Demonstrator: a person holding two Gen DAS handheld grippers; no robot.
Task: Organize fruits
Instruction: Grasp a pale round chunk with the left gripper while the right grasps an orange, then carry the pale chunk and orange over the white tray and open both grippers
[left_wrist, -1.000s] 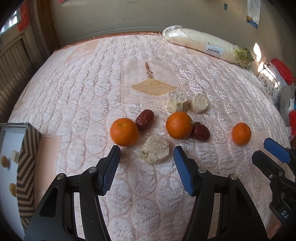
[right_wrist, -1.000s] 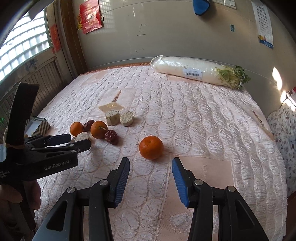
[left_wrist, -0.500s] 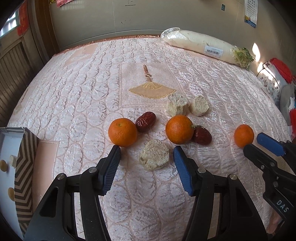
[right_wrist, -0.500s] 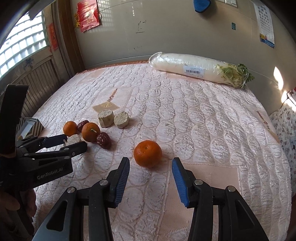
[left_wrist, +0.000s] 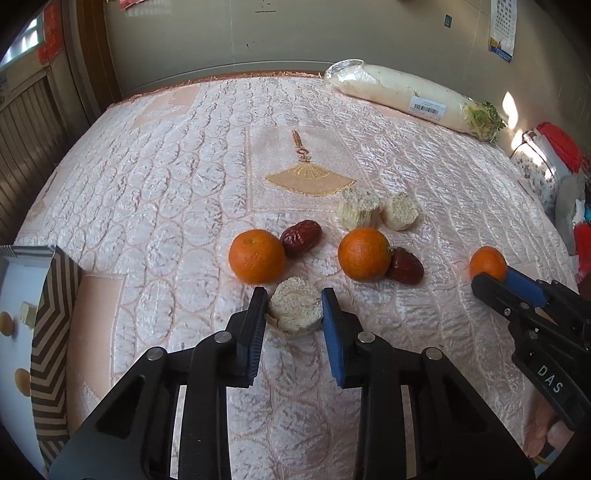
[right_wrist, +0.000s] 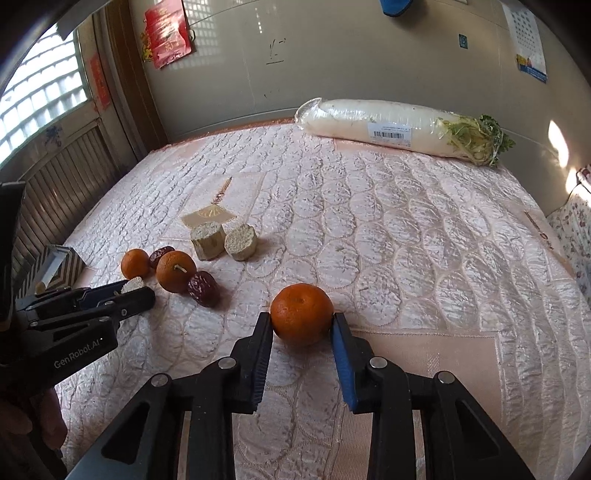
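My left gripper (left_wrist: 294, 306) is shut on a pale crumbly chunk (left_wrist: 294, 308) that rests on the quilted cloth. Just beyond it lie two oranges (left_wrist: 257, 255) (left_wrist: 364, 254), two red dates (left_wrist: 301, 232) (left_wrist: 405, 265) and two more pale chunks (left_wrist: 358, 211) (left_wrist: 400, 211). My right gripper (right_wrist: 301, 323) is shut on a third orange (right_wrist: 301, 314), apart from the group to the right; it shows in the left wrist view too (left_wrist: 487, 263). The left gripper appears in the right wrist view (right_wrist: 129, 291).
A striped box (left_wrist: 44, 332) with small items inside stands at the left edge. A wrapped white radish (right_wrist: 399, 129) lies along the far wall. Cloth bundles (left_wrist: 557, 162) sit off the right edge. A slatted wooden panel is on the left.
Both grippers moved forward and closed: the left onto the near pale chunk, the right onto the lone orange. Other fruits have not moved.
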